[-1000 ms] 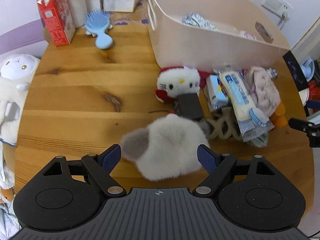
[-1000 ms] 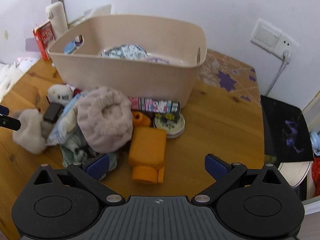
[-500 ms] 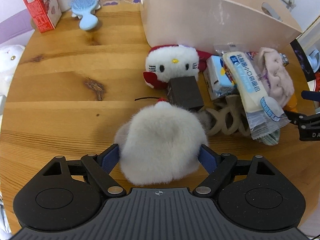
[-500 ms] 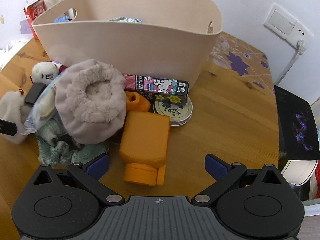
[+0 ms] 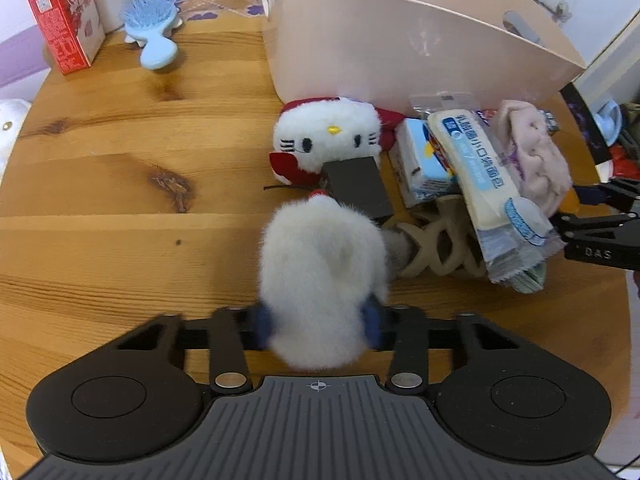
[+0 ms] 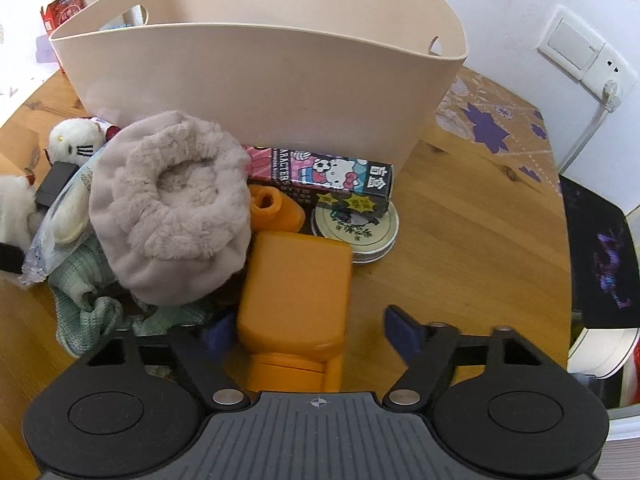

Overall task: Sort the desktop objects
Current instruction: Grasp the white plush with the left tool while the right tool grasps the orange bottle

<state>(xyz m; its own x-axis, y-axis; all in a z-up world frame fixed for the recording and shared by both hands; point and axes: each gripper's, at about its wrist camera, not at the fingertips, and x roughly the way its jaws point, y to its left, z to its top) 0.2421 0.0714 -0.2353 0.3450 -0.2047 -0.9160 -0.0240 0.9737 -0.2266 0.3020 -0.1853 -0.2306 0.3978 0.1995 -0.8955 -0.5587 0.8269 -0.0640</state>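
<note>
Left wrist view. Our left tongs (image 5: 318,322) have just been closing and now pinch the grey plush (image 5: 322,276) on both flanks, pads sunk in the fur; it sits low centre on the desk (image 5: 120,184). At 12 o'clock of the plush: black box (image 5: 356,188), then the cat plush (image 5: 326,140) against the bin (image 5: 400,36). At 3 o'clock: beige clip (image 5: 436,246), snack pack (image 5: 486,178), blue carton (image 5: 420,160), pink hat (image 5: 532,156). Our right tongs (image 5: 600,220) show at the right edge. At 11 o'clock, far off: blue brush (image 5: 154,26) and red carton (image 5: 64,20).

Right wrist view. Our right tongs (image 6: 308,328) have just been closing; the orange bottle (image 6: 296,288) lies between them. The left pad is at its side, the right pad stands clear, so nothing is gripped. At 10 o'clock of the bottle: the pink hat (image 6: 172,204) over green cloth (image 6: 84,296). At 12 o'clock: round tin (image 6: 356,228), cartoon box (image 6: 320,176), then the bin (image 6: 260,80). At 9 o'clock, at the edge: the snack pack (image 6: 64,216), cat plush (image 6: 76,140) and grey plush (image 6: 14,208).
</note>
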